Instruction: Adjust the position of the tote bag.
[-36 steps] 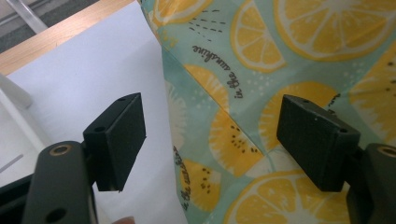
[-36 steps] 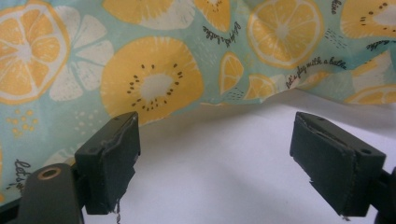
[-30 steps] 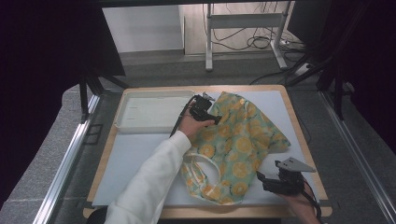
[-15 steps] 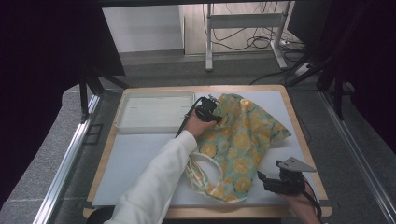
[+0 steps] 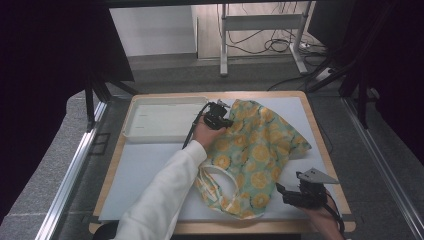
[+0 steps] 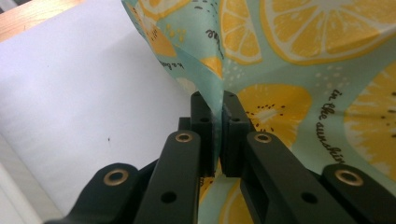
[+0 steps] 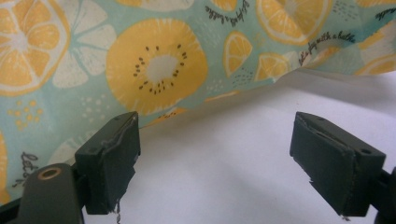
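On the white mat (image 5: 150,165) of the table (image 5: 320,135) lies a teal cloth (image 5: 255,155) printed with lemon slices, rumpled, its long axis running from the far middle of the mat toward the near right; a cream strap (image 5: 215,175) loops out at its near left edge. A white tray (image 5: 165,120) sits at the far left, just beside the cloth's far end. The left gripper (image 5: 218,119) is at that far corner; its jaws have just been closing and now pinch a raised fold of cloth (image 6: 217,100) between the pads. Compared with a second ago, this hand sits a little farther along the cloth's far edge, and the corner is now gathered up. The right gripper (image 5: 287,194) rests at the near right, jaws wide apart (image 7: 215,158), the cloth's hem (image 7: 219,100) just beyond them, untouched; it has stayed put.
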`<state>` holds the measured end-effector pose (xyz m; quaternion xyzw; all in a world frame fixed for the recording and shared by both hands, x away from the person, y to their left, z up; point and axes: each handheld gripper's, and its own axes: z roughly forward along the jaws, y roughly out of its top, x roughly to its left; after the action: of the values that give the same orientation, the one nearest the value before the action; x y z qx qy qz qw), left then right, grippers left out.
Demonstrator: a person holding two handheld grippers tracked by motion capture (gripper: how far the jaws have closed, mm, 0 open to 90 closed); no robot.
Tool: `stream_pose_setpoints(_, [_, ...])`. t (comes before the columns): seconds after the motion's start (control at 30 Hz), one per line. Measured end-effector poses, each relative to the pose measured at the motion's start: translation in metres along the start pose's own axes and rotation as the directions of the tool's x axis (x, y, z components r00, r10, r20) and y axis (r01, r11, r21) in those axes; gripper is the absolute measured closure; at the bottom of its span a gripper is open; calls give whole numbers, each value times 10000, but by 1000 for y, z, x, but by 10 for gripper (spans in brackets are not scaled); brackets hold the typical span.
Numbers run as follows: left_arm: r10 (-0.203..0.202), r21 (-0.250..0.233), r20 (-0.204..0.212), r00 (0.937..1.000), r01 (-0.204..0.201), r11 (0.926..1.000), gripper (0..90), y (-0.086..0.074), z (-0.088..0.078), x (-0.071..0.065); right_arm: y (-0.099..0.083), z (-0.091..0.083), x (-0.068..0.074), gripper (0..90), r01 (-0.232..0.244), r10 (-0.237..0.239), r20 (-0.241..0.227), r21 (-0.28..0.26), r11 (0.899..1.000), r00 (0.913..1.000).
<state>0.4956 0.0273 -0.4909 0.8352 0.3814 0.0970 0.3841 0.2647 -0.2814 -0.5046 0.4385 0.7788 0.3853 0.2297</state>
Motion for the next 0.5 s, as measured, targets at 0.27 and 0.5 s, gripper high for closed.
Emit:
stream_pose_setpoints(0.27, [-41,-245,329,9995,49,9997,872,-1,-8,0,0,1,0,165,16,-17,7,48,10000,10000])
stream_pose_setpoints(0.5, [52,-228,360,9993,-44,9997,878,-1,-11,-1,0,1,-2,172,-49,49,72,30,10000,10000])
